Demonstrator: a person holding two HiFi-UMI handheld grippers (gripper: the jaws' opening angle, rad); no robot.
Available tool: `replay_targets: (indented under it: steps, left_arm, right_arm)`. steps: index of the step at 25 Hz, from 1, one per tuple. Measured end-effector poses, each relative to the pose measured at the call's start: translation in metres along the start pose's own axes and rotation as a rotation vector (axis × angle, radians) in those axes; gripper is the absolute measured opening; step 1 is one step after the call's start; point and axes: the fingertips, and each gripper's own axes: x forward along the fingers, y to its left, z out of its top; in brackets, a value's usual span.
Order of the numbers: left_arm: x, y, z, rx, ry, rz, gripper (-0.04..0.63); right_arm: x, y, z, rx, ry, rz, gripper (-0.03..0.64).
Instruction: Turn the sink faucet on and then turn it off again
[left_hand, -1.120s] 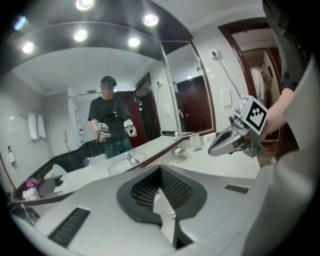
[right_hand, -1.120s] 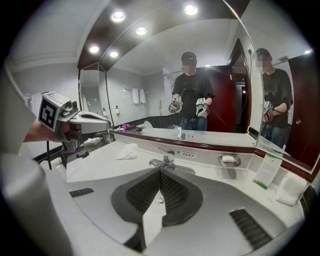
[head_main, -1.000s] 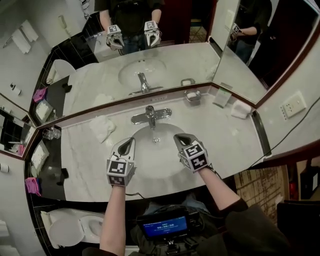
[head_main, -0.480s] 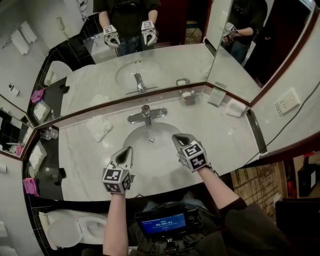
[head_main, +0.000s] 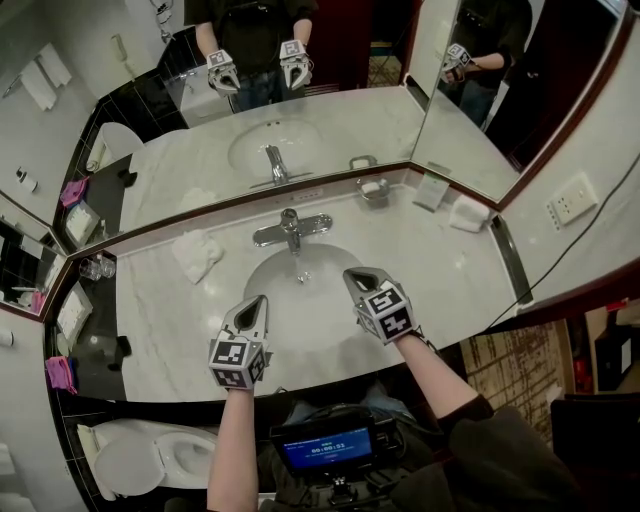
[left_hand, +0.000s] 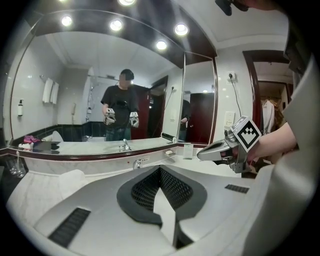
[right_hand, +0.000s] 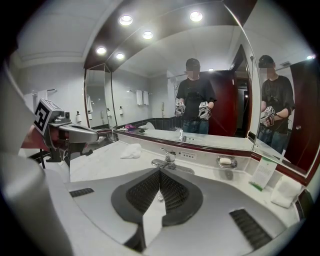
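Both jaw pairs are pressed together on nothing. The left gripper (head_main: 259, 302) hovers over the sink's (head_main: 305, 330) near-left rim, and the right gripper (head_main: 352, 276) over its right side. The faucet (head_main: 291, 228) stands at the far edge, apart from both, with a cloth (head_main: 197, 254) lying to its left.

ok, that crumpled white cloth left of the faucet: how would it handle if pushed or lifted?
The white cloth lies bunched in soft folds, so it is probably floppy and would drape when lifted. It looks light and the counter looks polished, so a push would likely slide or bunch it further. Rolling or breaking seems unlikely.
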Motion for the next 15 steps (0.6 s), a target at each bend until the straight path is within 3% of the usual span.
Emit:
replay_targets:
  steps: [10,15]
  left_arm:
    - [0.012,0.000,-0.002,0.052,0.020,0.006,0.003]
    - [0.034,0.000,-0.003,0.111,0.041,-0.029,0.072]
  right_arm:
    - [0.003,0.001,-0.001,0.004,0.010,-0.002,0.021]
    - [0.012,0.001,0.002,0.003,0.016,0.002,0.021]
